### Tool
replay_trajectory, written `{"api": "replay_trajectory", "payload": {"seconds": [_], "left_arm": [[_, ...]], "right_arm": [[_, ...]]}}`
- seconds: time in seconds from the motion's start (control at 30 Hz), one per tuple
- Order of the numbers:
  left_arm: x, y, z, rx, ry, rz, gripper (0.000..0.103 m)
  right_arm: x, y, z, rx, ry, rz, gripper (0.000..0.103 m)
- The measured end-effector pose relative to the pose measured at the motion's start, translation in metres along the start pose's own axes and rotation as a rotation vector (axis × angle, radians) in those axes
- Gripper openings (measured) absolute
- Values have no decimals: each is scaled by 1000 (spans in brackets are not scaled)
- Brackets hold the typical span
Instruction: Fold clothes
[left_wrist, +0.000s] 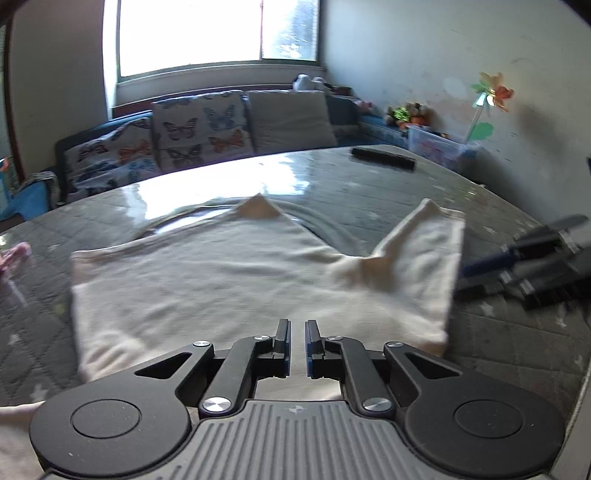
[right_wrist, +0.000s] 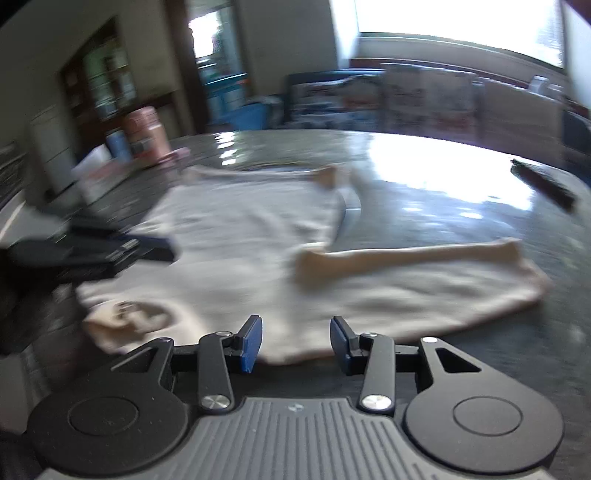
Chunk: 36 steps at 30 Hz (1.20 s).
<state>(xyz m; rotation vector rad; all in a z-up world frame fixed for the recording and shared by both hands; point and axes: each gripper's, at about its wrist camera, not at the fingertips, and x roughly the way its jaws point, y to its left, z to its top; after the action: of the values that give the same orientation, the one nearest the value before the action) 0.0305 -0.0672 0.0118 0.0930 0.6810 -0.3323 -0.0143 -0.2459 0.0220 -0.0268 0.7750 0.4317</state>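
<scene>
One cream garment (left_wrist: 229, 280) lies spread flat on the grey quilted counter (left_wrist: 369, 192), near its front edge; a glossy clear cover over the counter catches window glare. Left wrist view: the body panel's long axis runs left to right across the picture; one sleeve (left_wrist: 424, 236) angles up and away at the right, its cuff toward the far side; one small folded-up corner (left_wrist: 260, 208) stands on the far edge. Right wrist view — blurred: the same garment (right_wrist: 240, 236), sleeve (right_wrist: 413, 254) stretched out to the right, a neck opening with a label (right_wrist: 129, 314) at the near left, so the collar end points toward that camera's left.

Left claw (left_wrist: 297, 332): fingers almost together, a narrow slit between them, nothing pinched that I can see; it sits over the near hem of the garment. Right claw (right_wrist: 295, 332): fingers apart at a moderate gap, empty, cloth showing behind the gap; whether the tips touch the fabric cannot be told. Each claw shows in the other's view at the garment's edge.

Counted elsewhere: one dark flat bar-shaped object (left_wrist: 382, 157) on the far right of the counter; one sofa (left_wrist: 207, 129) behind, with two butterfly-print cushions and one plain cushion; one window (left_wrist: 218, 33); one paper pinwheel flower (left_wrist: 493, 94) against the right wall; one pink canister (right_wrist: 146, 129) at the far left.
</scene>
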Motion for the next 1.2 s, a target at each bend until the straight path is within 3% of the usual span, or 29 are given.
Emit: {"api": "replay_trajectory", "payload": {"seconds": [0.27,0.43,0.57,0.7,0.77,0.8,0.9,1.2], "left_arm": [[12,-30,-1,61,31,-55,12],[18,-38,-2,73,47,-65,12],[22,-40,-1,77,54,-68,12],[24,-41,-1,77,58,-70,13],[25,-41,-1,78,60,-69,16],[26,-41,-2,79,61,-68,17],[25,-41,-1,78,58,-70,17],[31,-42,-1,84,60,-76,17]], "right_arm": [[9,-89,1,205,-57,-282,40],[19,-132,5,326,-82,-368,40],[29,-143,4,364,-87,-395,38],[36,-147,4,372,-98,-422,29],[37,-148,6,376,-102,-427,21],[38,-148,6,376,-103,-427,12],[37,-149,8,382,-110,-426,5],[0,-124,24,329,-208,-380,4]]}}
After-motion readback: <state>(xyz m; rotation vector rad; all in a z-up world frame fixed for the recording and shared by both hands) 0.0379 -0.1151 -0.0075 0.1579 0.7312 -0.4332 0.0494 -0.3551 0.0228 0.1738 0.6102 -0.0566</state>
